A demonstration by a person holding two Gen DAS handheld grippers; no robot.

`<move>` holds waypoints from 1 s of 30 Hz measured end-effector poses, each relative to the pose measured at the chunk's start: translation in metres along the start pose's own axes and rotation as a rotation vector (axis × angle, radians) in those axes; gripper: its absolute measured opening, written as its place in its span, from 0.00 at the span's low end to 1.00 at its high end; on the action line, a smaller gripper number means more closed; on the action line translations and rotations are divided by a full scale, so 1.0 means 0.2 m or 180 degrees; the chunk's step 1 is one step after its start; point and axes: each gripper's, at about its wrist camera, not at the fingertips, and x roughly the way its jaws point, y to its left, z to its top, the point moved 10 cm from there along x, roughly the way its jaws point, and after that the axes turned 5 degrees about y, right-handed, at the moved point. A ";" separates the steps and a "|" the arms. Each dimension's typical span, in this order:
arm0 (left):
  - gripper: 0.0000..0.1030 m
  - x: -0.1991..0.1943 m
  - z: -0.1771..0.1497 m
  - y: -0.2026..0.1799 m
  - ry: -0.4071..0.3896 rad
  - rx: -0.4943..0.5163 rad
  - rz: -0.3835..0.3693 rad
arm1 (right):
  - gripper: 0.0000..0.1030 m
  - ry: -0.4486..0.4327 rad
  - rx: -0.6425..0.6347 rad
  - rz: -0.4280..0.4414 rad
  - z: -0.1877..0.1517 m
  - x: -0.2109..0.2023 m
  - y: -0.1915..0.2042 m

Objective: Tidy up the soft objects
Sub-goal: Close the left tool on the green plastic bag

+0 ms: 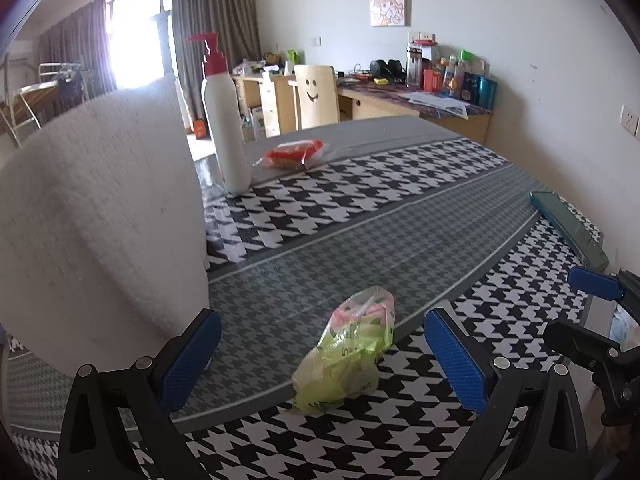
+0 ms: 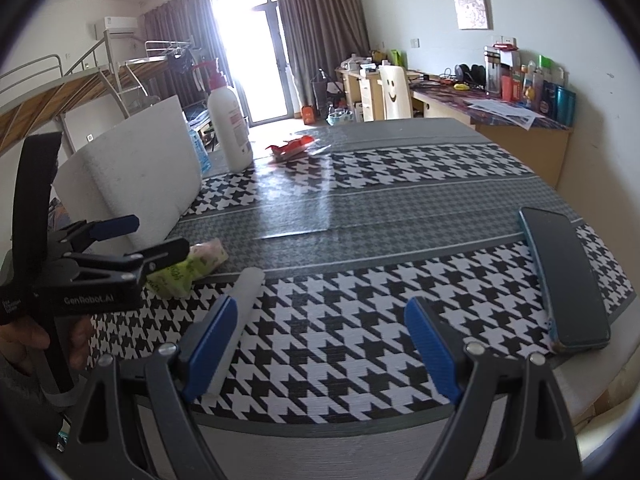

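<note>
Table (image 2: 360, 344), houndstooth-patterned cloth in black, white and grey bands; its left edge is masked in the left wrist view by a tall white roll (image 1: 100, 216) that fills that side, top and base cut off. Green plastic-wrapped soft packet (image 1: 348, 352), pink at its far end, print unreadable, lies near the near edge of the table, toward the left corner; in the right wrist view it is half hidden behind the left gripper's frame. White stick-like item (image 2: 240, 320), near end hidden behind a blue pad, identity unclear. Red-wrapped packet (image 1: 294, 154) near the far edge, beside a white pump bottle (image 1: 224, 120) with red cap. Dark phone (image 2: 564, 276) along the right edge.

Left gripper (image 1: 322, 364): fingers spread wide, straddling the green packet without touching it; nothing held. Right gripper (image 2: 320, 344): fingers wide apart over bare cloth, holding nothing; left pad just beside the white stick, contact uncertain.
</note>
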 end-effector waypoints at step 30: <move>0.28 0.09 -0.13 -0.12 0.0325 0.0272 -0.0208 | 0.86 0.0123 -0.0027 0.0036 -0.06 0.03 0.10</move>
